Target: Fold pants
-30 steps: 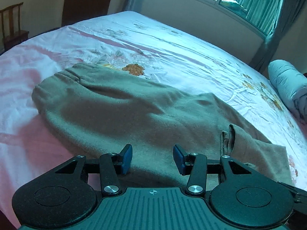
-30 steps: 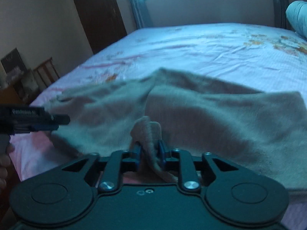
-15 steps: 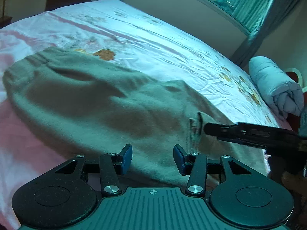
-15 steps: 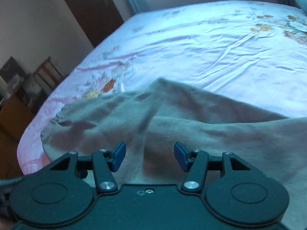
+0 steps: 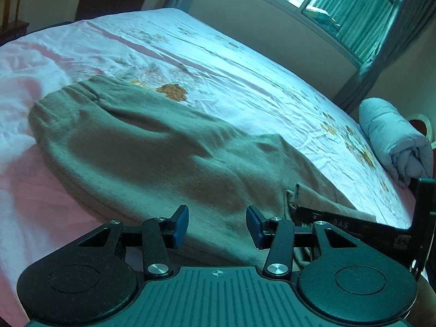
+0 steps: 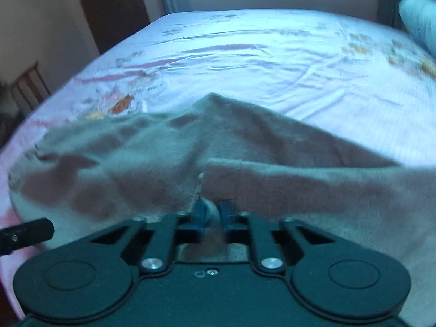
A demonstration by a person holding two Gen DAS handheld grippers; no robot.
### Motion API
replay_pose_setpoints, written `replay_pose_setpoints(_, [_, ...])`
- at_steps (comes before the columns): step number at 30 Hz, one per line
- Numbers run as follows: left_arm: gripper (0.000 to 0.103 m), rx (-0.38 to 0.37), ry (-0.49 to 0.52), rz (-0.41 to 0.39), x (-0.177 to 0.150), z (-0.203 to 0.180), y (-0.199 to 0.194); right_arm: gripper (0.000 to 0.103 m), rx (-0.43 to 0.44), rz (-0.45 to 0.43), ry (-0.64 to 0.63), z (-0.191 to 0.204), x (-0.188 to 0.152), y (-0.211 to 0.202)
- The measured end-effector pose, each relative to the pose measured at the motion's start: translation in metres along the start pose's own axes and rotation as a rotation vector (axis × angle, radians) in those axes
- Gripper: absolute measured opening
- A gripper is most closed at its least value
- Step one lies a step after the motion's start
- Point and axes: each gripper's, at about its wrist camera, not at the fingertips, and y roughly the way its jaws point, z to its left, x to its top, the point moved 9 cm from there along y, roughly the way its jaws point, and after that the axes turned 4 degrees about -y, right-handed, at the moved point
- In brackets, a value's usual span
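Olive-brown pants [image 5: 152,147] lie spread on the bed, waistband at the left, legs running right toward the near edge. My left gripper [image 5: 216,227] is open and empty, just above the near edge of the pants. My right gripper [image 6: 212,212] is shut on a fold of the pants [image 6: 245,163] at their near edge. The right gripper also shows in the left wrist view [image 5: 294,208] as a dark bar pinching a raised fold of cloth. The left gripper's tip [image 6: 27,230] shows at the left edge of the right wrist view.
The bed has a pink and white floral sheet [image 5: 245,76]. A rolled pale blue blanket [image 5: 392,139] lies at the right end. A window with green curtains [image 5: 354,11] is behind the bed. A wooden chair [image 6: 27,87] and dark door [image 6: 109,8] stand to the left.
My right gripper was shut on cloth, opened half a second ago, and is now shut on a fold of the pants again. My left gripper stayed open and shifted slightly.
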Motion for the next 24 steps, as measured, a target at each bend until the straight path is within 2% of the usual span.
replay_pose_setpoints(6, [0.047,0.008,-0.017,-0.024,0.003,0.011,-0.007,0.000,-0.035,-0.044,-0.055,0.010,0.006,-0.008])
replay_pose_setpoints(8, [0.047,0.009,-0.025,-0.026,0.003,0.015,-0.007,0.010,-0.044,0.001,-0.043,0.014,0.003,-0.004])
replay_pose_setpoints(10, [0.047,0.009,-0.034,-0.030,0.004,0.018,-0.008,0.027,-0.040,0.031,-0.028,0.018,0.005,0.000])
replay_pose_setpoints(14, [0.047,0.025,-0.026,-0.044,0.009,0.025,-0.010,0.033,-0.073,0.066,-0.104,0.032,-0.001,0.008])
replay_pose_setpoints(15, [0.047,0.034,-0.024,-0.045,0.010,0.028,-0.010,0.031,-0.087,0.068,-0.137,0.035,-0.003,0.010])
replay_pose_setpoints(17, [0.047,0.062,-0.016,-0.034,0.013,0.035,-0.007,0.016,-0.097,0.051,-0.159,0.033,-0.004,0.012])
replay_pose_setpoints(18, [0.047,0.067,-0.013,-0.031,0.014,0.038,-0.005,0.006,-0.097,0.043,-0.142,0.028,-0.003,0.011])
replay_pose_setpoints(19, [0.047,0.072,-0.010,-0.029,0.015,0.041,-0.003,0.002,-0.070,0.038,-0.101,0.023,-0.002,0.008])
replay_pose_setpoints(21, [0.047,0.088,-0.003,-0.024,0.016,0.044,0.000,0.000,-0.048,0.020,-0.046,0.017,0.001,0.003])
replay_pose_setpoints(24, [0.047,0.087,-0.007,-0.032,0.018,0.045,-0.001,0.000,-0.055,-0.021,-0.045,0.020,0.005,-0.005])
